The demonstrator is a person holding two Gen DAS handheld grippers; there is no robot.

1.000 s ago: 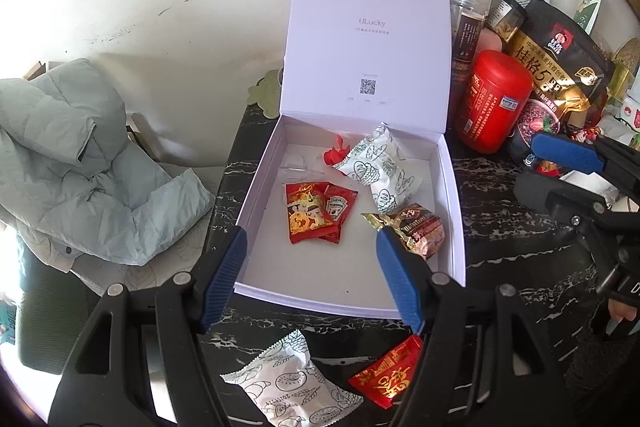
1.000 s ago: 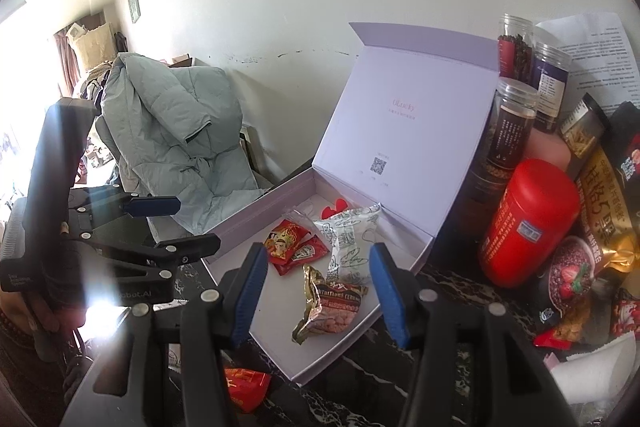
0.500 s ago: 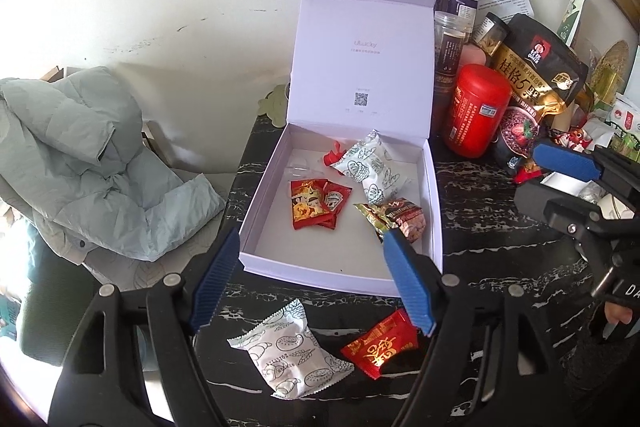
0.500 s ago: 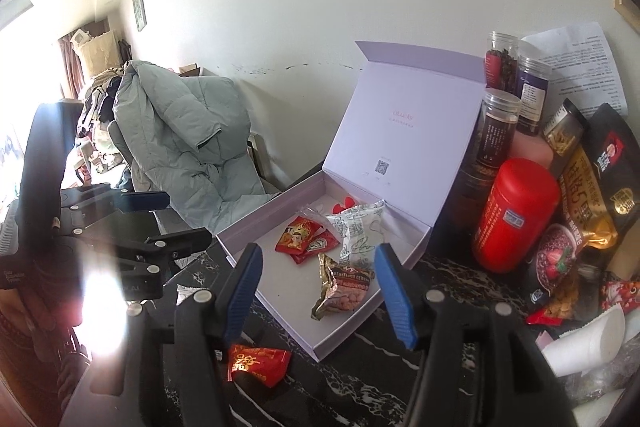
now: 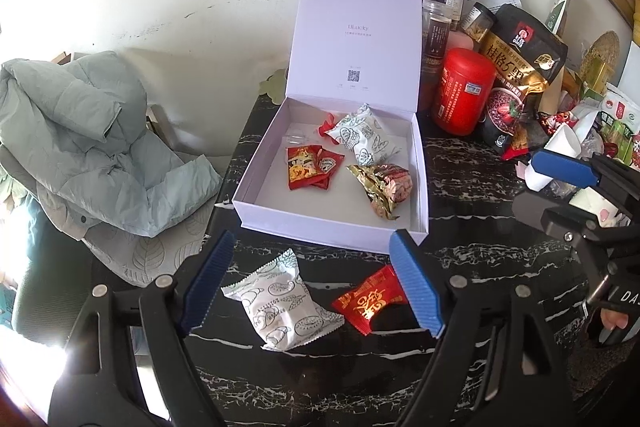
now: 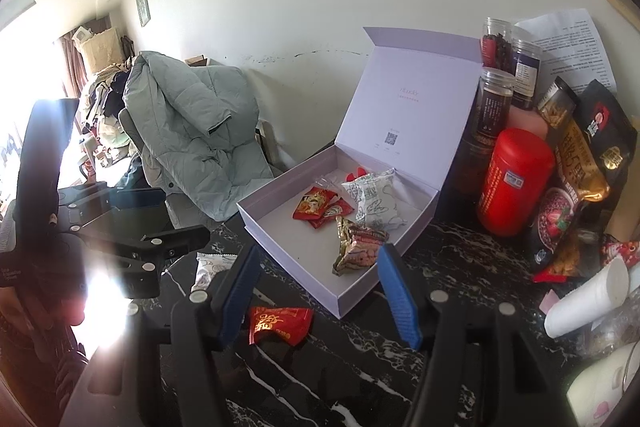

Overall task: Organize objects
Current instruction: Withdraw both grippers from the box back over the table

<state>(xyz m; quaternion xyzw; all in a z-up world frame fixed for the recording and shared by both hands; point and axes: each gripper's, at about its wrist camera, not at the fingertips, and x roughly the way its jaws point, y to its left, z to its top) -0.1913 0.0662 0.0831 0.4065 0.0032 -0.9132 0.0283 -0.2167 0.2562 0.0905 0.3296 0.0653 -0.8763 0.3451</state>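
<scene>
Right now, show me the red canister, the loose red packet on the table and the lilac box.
red canister [image 5: 464,91], left wrist view, middle of its printed side.
loose red packet [image 6: 280,323], right wrist view, centre of the wrapper.
lilac box [image 5: 332,231], left wrist view, its near outer wall.

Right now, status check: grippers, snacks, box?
Left gripper and right gripper empty, fingers opening. White packet and red packet on table before open lavender box. Nothing in the way.
</scene>
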